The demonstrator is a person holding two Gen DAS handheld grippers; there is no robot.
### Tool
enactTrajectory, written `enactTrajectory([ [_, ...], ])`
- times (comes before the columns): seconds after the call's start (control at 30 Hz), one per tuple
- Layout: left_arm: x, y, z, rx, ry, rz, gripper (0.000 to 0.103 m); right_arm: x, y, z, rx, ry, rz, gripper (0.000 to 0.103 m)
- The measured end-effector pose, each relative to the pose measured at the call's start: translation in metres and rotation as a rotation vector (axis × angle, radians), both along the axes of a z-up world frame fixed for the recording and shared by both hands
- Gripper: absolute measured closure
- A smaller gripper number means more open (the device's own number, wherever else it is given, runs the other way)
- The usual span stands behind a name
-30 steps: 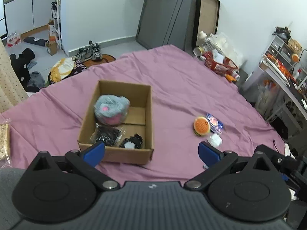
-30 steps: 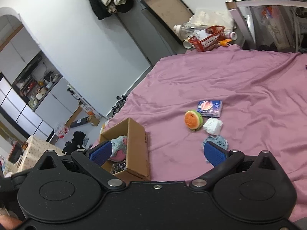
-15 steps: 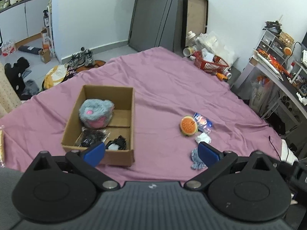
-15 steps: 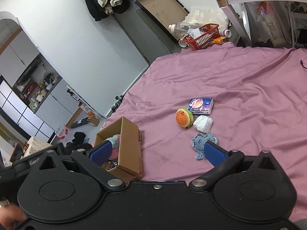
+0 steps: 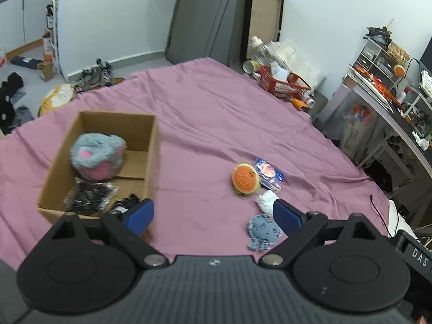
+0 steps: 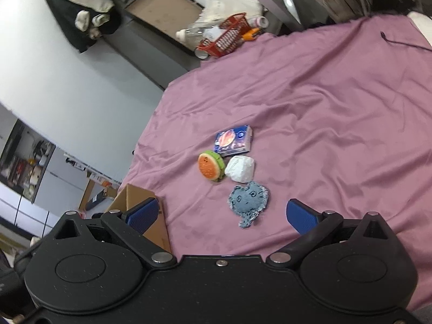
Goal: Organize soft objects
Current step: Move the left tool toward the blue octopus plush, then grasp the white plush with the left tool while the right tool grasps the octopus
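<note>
Soft toys lie in a small cluster on the wrinkled mauve bedsheet [image 6: 310,102]: a round orange-and-green burger-shaped plush [image 6: 211,169], a crumpled white soft bundle [image 6: 240,168] touching it at its 3 o'clock, a flat blue knitted octopus [image 6: 249,199] just at the bundle's 6 o'clock, and a blue printed tissue pack [image 6: 234,140] at the burger's 1 o'clock. In the left wrist view the same group sits at 3 o'clock from an open brown cardboard box [image 5: 151,145], well apart from it. Inside the box rests a fluffy grey-and-pink plush [image 5: 97,155], with a clear bag of black items [image 5: 90,198] at its 6 o'clock and another small black item [image 5: 128,201] beside that.

Both grippers hang above the sheet with jaws spread wide and nothing between them. The right gripper [image 6: 221,214] hovers with the octopus lying between its blue pads [image 6: 298,216]. The left gripper [image 5: 213,214] has one pad over the box's near corner. A red wire basket [image 5: 283,85] stands beyond the bed at 1 o'clock.
</note>
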State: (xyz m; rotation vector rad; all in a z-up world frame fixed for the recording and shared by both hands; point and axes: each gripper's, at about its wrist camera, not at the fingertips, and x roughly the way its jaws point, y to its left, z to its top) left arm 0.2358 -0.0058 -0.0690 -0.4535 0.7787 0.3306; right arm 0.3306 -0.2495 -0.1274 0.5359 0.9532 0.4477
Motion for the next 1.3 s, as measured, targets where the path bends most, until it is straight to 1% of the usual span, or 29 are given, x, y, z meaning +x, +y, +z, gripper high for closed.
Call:
enactTrajectory([
  [0.07,0.009,-0.003,-0.01,-0.022,0.009,-0.014,0.014,0.004,-0.002,-0.005,0.003,0.015,-0.012,0.003],
  [0.13,0.017,-0.005,-0.02,-0.04,0.022,-0.029,0.018,0.009,-0.002,-0.012,0.004,0.034,-0.021,0.01],
  [0.17,0.022,-0.006,-0.025,-0.049,0.028,-0.036,0.02,0.011,-0.002,-0.015,0.004,0.047,-0.024,0.012],
  [0.23,0.03,-0.008,-0.034,-0.068,0.033,-0.051,0.023,0.017,-0.002,-0.023,0.007,0.079,-0.031,0.019],
  [0.3,0.039,-0.009,-0.043,-0.088,0.038,-0.061,0.027,0.021,-0.002,-0.03,0.016,0.105,-0.04,0.022],
  [0.37,0.046,-0.008,-0.051,-0.107,0.047,-0.069,0.032,0.026,0.001,-0.035,0.013,0.121,-0.04,0.025],
  [0.47,0.057,-0.008,-0.064,-0.14,0.063,-0.08,0.035,0.032,0.007,-0.042,0.008,0.145,-0.037,0.028],
  [0.53,0.064,-0.006,-0.072,-0.16,0.071,-0.09,0.037,0.036,0.011,-0.047,0.0,0.163,-0.036,0.034],
  [0.7,0.083,0.002,-0.086,-0.21,0.081,-0.106,0.037,0.045,0.021,-0.062,-0.028,0.212,-0.045,0.045],
  [0.8,0.096,0.006,-0.095,-0.243,0.099,-0.103,0.037,0.053,0.025,-0.073,-0.029,0.249,-0.058,0.045],
  [0.93,0.111,0.005,-0.109,-0.287,0.126,-0.127,0.039,0.063,0.033,-0.086,-0.039,0.284,-0.076,0.045],
  [1.17,0.139,0.01,-0.129,-0.367,0.162,-0.151,0.04,0.082,0.06,-0.109,-0.098,0.343,-0.055,0.046],
  [1.27,0.152,0.011,-0.135,-0.416,0.18,-0.177,0.04,0.085,0.065,-0.114,-0.127,0.338,-0.055,0.059],
  [1.3,0.157,0.011,-0.137,-0.431,0.178,-0.191,0.04,0.086,0.065,-0.115,-0.123,0.328,-0.057,0.066],
])
